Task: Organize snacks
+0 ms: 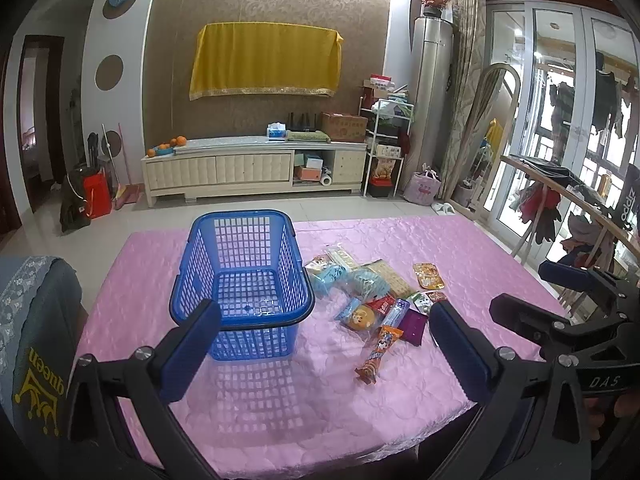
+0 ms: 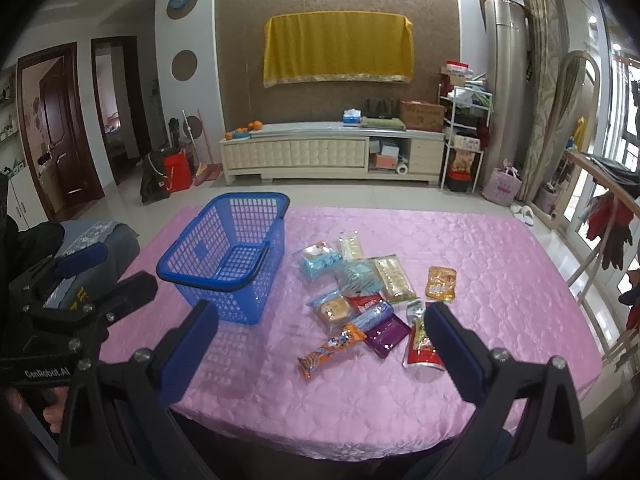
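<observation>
Blue plastic lattice basket (image 1: 244,280) empty, left part of pink quilted table (image 2: 500,264). Wrapped snack packets (image 2: 360,300) heaped beside it, mid-table; none sorted. Left gripper (image 1: 320,348), right gripper (image 2: 320,344) spread wide, holding nothing.

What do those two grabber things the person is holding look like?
Both are black plastic claws with silver screws. The left gripper has two flat, dark blue pads on its fingers, and the right gripper matches it. White lettering marks their bodies: "DAS" on the right one, "GenRobot.AI" on the left. No cables show.
</observation>
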A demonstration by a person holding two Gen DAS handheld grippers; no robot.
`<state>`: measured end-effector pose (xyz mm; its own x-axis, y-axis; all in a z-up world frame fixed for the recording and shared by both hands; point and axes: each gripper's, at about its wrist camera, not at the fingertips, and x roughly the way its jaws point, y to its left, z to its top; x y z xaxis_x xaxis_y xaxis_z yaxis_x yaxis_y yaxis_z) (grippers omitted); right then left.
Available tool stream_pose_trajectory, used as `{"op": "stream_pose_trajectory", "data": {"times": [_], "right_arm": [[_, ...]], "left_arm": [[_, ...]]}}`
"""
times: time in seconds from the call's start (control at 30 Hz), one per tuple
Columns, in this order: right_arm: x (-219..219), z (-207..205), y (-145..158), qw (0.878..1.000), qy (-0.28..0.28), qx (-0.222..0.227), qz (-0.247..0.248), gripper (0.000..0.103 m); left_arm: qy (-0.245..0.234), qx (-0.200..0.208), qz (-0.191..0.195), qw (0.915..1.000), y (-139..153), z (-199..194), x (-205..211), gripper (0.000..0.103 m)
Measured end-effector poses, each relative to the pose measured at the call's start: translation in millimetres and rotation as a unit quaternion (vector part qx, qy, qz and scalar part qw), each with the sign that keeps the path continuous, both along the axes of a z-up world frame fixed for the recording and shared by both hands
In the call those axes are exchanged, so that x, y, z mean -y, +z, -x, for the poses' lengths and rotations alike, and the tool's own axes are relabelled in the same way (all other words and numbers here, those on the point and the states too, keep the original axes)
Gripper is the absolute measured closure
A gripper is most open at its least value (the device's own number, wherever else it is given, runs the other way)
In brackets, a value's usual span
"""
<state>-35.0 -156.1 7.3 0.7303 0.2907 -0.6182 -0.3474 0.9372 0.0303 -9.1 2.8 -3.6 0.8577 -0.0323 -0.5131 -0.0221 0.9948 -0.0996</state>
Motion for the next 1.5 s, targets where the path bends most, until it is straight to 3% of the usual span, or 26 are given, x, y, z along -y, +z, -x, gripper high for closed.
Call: {"op": "stream_pose_trajectory", "data": {"times": [1.0,1.3,1.5], "right_arm": [[-2.7,-0.2,-5.3,1.000,0.002,0.000,-0.003,0.000],[3.1,-0.5,4.2,1.000,0.007,0.026,-0.004,0.000],[21.8,-11.6,6.7,0.998,-0.024,0.058,0.010,0.000]], "left_arm": [[-0.001,0.002,0.001,1.0000,2.6,3.8,-1.8,0.000],[-0.009,0.013,-0.010,0.9998,12.7,-5.4,3.6,0.000],[-0.020,0.015,-0.018,0.9995,16.9,-27.2,19.8,0.000]]}}
